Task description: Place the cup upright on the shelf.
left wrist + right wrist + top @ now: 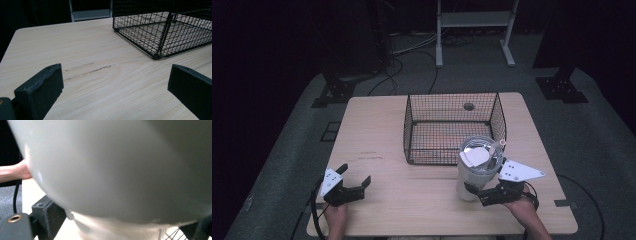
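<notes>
Two tools, right tool (484, 192) seemingly clamping tumbler (476, 167), left tool (356, 176) wide open

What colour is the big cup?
The cup is white with a clear lid, best seen in the high view.

I read this as a lab or recording studio, not a home. The pale wood tabletop (377, 135) stands alone on grey carpet (562, 125), with dark curtains all round it and light falling mostly on the table. Black cables (412, 65) trail over the floor behind it, black stand feet (562, 87) sit at either side, and a white metal frame (474, 30) stands at the back.
</notes>
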The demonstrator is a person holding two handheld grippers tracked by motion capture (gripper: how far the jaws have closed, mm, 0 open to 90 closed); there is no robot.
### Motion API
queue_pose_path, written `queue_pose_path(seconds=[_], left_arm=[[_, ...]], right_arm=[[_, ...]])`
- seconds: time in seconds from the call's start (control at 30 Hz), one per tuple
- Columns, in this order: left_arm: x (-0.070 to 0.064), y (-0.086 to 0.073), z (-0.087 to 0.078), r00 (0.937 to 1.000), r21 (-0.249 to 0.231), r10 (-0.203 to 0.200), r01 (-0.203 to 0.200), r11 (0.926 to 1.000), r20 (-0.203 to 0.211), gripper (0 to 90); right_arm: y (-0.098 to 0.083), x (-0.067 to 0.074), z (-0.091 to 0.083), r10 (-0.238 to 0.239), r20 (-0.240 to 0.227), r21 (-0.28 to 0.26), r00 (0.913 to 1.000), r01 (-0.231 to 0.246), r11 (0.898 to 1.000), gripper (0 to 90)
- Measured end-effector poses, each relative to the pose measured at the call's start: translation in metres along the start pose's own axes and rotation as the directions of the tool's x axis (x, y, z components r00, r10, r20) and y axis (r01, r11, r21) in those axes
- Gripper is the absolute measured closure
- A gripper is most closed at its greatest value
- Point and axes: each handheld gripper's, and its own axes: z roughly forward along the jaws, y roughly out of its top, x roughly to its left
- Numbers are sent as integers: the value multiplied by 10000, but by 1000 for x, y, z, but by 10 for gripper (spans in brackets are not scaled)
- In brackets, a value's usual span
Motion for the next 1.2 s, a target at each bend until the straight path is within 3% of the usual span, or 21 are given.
queue_pose_path(seconds=[0.47, 1.0, 1.2], left_arm=[[0, 0, 0, 10000, 9, -10, 10, 10000, 5, 0], [0, 0, 0, 10000, -1, 13, -13, 10000, 17, 0], [0, 0, 0, 10000, -12, 18, -18, 10000, 25, 0]], right_arm=[[34, 1, 12, -605, -175, 168, 9980, 607, 9980, 89], [71, -4, 32, -572, -655, -322, 9962, 552, 9980, 89], [82, -10, 42, -587, -454, -345, 9972, 572, 9978, 89]])
